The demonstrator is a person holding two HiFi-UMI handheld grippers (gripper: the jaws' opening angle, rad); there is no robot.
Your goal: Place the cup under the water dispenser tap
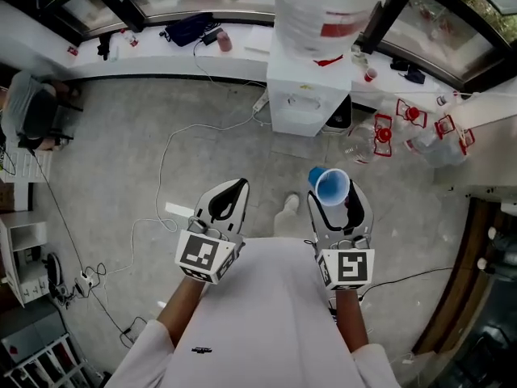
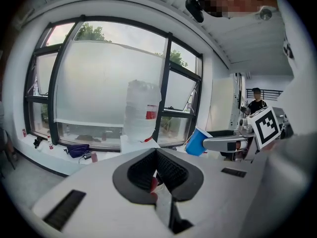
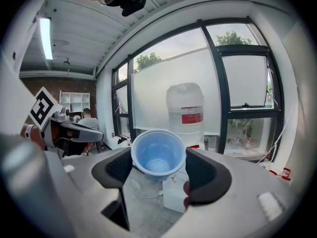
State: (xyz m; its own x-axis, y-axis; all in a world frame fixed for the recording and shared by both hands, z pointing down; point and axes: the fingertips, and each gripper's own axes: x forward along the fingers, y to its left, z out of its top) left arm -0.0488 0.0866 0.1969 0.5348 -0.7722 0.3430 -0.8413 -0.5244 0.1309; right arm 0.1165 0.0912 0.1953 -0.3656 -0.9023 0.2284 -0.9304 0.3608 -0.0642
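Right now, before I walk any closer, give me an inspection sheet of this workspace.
Surface: grey concrete floor.
Job's things: blue cup in the right claw, not yet at the water dispenser ahead.
Clutter: clear water jugs right of the dispenser; dark bag on the window ledge.
Grippers: left claw shut, empty; right claw closed on the cup.
Cables: white cable snaking over the floor from the dispenser; black cables lower left.
Surroundings: large windows; seated person far left.
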